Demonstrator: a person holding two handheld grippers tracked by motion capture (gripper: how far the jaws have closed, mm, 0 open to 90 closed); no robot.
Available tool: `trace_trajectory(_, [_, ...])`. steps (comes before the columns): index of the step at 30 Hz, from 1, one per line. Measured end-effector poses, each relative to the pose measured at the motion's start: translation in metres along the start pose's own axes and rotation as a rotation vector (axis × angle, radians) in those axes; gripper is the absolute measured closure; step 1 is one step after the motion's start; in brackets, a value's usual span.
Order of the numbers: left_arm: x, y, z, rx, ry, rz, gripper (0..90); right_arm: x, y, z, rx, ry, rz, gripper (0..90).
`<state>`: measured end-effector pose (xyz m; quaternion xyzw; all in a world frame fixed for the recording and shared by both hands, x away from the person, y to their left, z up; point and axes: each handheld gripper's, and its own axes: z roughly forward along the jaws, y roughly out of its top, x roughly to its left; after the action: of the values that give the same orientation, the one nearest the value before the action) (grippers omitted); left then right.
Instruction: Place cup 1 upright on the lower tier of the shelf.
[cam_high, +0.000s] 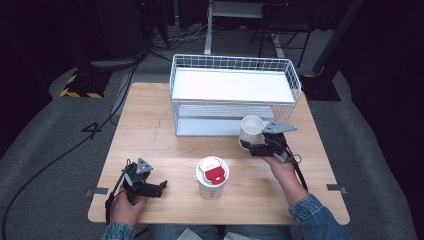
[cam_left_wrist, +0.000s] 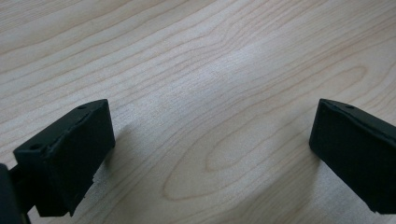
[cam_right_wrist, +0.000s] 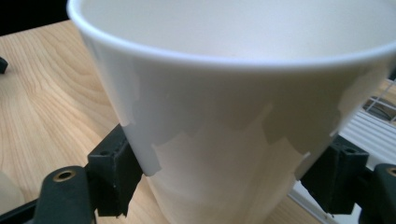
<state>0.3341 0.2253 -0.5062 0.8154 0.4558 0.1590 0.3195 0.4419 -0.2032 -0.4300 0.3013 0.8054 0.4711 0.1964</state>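
Well, from my remote seat the lower part of the white cup (cam_right_wrist: 233, 116) is cut off at the bottom edge of the right gripper view, and I cannot see inside it there. My right gripper (cam_high: 256, 146) has its black jaws clamped on the cup's two sides; in the high view the cup sits at about three o'clock from the table's middle, just in front of the wire basket (cam_high: 235, 70). Whether its base touches the table I cannot tell. The cup is smooth, glossy and tapered, with a rolled rim.

My left gripper (cam_high: 156, 188) waits at seven o'clock with its jaws wide apart, nothing between them but bare wood. Between the two grippers, at six o'clock, stands a paper cup (cam_high: 211, 177) with a white lid bearing a red patch.

The table (cam_high: 150, 125) is pale wood with flowing grain. The basket is white wire mesh around flat white shelves. Grey floor surrounds the table, and the room behind is dark, with cables trailing.
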Motion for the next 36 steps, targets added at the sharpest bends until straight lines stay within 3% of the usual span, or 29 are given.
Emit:
trace_trajectory(16, [0.0, 0.0, 0.0, 0.0, 0.0, 0.0, 0.6, -0.007, 0.021, 0.034, -0.001, 0.019, 0.005, 22.9])
trace_trajectory(24, [0.0, 0.001, 0.0, 0.003, 0.001, -0.005, 0.7, -0.006, 0.022, 0.048, -0.013, 0.006, -0.009, 22.8])
trace_trajectory(36, [0.001, 0.001, 0.001, -0.002, 0.005, -0.007, 0.6, -0.014, 0.018, 0.07, -0.014, -0.016, 0.009, 22.8])
